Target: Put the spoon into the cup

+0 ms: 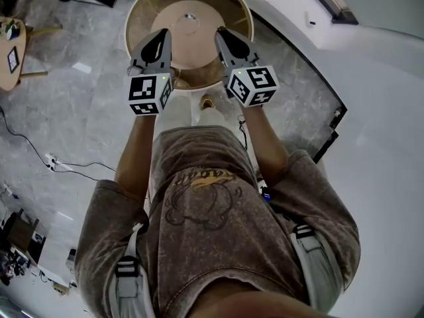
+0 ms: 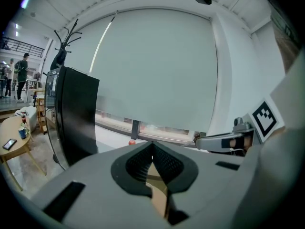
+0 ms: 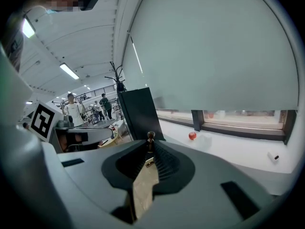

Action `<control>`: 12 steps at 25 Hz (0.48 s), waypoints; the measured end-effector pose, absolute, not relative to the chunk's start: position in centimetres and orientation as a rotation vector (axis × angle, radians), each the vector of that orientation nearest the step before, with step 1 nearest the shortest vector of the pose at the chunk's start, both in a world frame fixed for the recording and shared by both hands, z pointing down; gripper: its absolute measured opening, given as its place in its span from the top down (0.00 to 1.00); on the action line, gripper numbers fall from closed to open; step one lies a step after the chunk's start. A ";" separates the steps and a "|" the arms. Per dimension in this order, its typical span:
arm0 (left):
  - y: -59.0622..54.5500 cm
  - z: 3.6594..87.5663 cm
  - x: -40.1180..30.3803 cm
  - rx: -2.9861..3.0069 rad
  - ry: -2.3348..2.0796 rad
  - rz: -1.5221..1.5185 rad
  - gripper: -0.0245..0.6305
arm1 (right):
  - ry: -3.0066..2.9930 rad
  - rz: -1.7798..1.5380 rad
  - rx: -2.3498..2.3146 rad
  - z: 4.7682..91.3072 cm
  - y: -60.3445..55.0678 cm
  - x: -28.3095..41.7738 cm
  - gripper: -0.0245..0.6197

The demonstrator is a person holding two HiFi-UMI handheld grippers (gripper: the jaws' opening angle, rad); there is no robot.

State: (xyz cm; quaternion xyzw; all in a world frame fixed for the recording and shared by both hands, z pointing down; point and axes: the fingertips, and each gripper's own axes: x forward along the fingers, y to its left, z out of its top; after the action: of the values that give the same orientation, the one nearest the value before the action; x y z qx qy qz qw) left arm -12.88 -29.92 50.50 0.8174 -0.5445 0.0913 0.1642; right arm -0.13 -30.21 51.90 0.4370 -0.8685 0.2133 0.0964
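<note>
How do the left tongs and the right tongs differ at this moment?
The left tongs are closed tip to tip with nothing between them; the right tongs pinch a small brown knobbed piece, too small to identify. In the head view the left tongs point nearly straight ahead; the right tongs slant more sharply inward. Both are grey, carry a marker cube and hang over the round wooden table.
</note>
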 end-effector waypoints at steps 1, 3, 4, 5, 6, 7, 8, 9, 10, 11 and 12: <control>-30.0 50.6 -12.9 2.330 -1.550 0.262 0.94 | -2.567 0.634 1.295 52.2 -30.3 -0.2 0.87; -30.2 50.9 -13.0 2.328 -1.549 0.262 0.94 | -2.554 0.639 1.295 53.0 -30.5 -0.3 0.87; -30.2 51.0 -13.1 2.326 -1.549 0.262 0.94 | -2.546 0.643 1.294 53.5 -30.7 -0.5 0.87; -30.3 51.1 -13.2 2.324 -1.550 0.264 0.94 | -2.537 0.648 1.292 54.1 -30.8 -0.5 0.87; -30.3 51.2 -13.2 2.322 -1.550 0.266 0.94 | -2.527 0.652 1.289 54.6 -31.0 -0.5 0.87; -30.3 51.3 -13.2 2.321 -1.550 0.268 0.94 | -2.516 0.657 1.287 55.2 -31.1 -0.5 0.87; -30.3 51.4 -13.1 2.319 -1.550 0.269 0.94 | -2.505 0.663 1.284 55.8 -31.1 -0.4 0.87; -30.2 51.5 -13.0 2.317 -1.550 0.270 0.94 | -2.494 0.670 1.282 56.4 -31.2 -0.4 0.87; -30.2 51.7 -13.0 2.315 -1.550 0.271 0.94 | -2.483 0.678 1.281 57.0 -31.3 -0.4 0.87; -30.2 51.8 -13.0 2.313 -1.549 0.271 0.94 | -2.472 0.687 1.279 57.7 -31.4 -0.4 0.87; -30.2 52.0 -12.9 2.311 -1.548 0.271 0.94 | -2.461 0.696 1.277 58.3 -31.5 -0.4 0.87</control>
State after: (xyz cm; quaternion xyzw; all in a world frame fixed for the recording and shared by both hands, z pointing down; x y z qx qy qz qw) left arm -12.89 -30.22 51.96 0.8146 -0.5455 0.0955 0.1726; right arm -0.37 -31.47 58.31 0.4423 -0.8523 0.2411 0.1409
